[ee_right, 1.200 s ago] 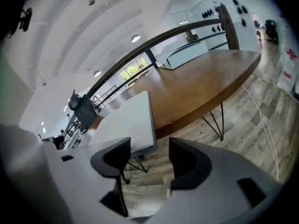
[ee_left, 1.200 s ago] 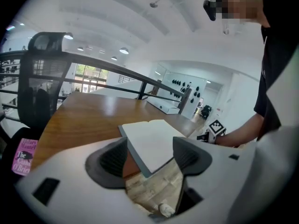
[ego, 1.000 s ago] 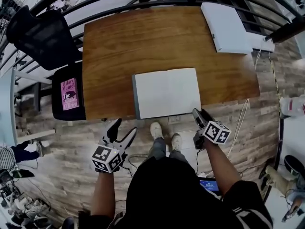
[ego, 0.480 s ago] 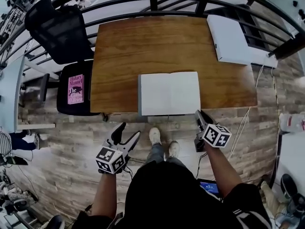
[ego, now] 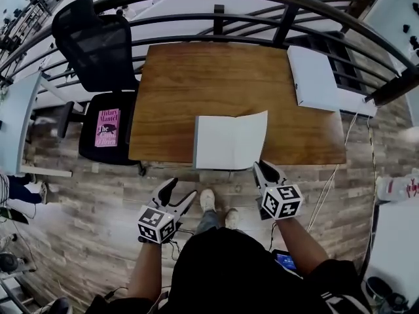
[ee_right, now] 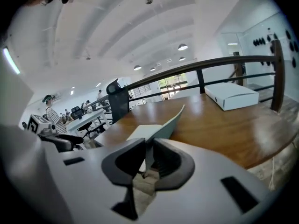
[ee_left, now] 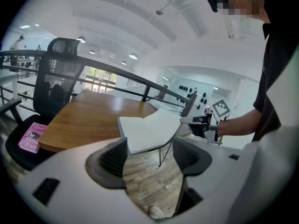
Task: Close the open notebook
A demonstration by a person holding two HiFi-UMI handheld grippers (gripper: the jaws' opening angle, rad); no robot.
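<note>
The open notebook [ego: 226,142] lies at the near edge of the wooden table [ego: 216,77]. Its left half [ee_left: 138,134] is flat, while the right leaf [ee_right: 166,124] stands tilted up off the table. My right gripper [ego: 260,169] has just been closing and is shut on the near edge of that raised leaf [ego: 252,133]. In the right gripper view the leaf runs straight between the pads of the right gripper [ee_right: 146,158]. My left gripper [ego: 175,192] hangs open below the table's edge, short of the notebook and holding nothing; the floor shows between its fingers in the view of the left gripper [ee_left: 149,155].
A white flat box [ego: 315,77] lies at the table's far right corner. A black office chair [ego: 98,44] stands at the left, and beside it a black stool with a pink book [ego: 108,127]. A dark railing [ego: 216,8] curves behind the table.
The right gripper closed on the notebook's right leaf and rose, so the leaf that lay flat now tilts up. The left gripper has drifted slightly and stays open.
</note>
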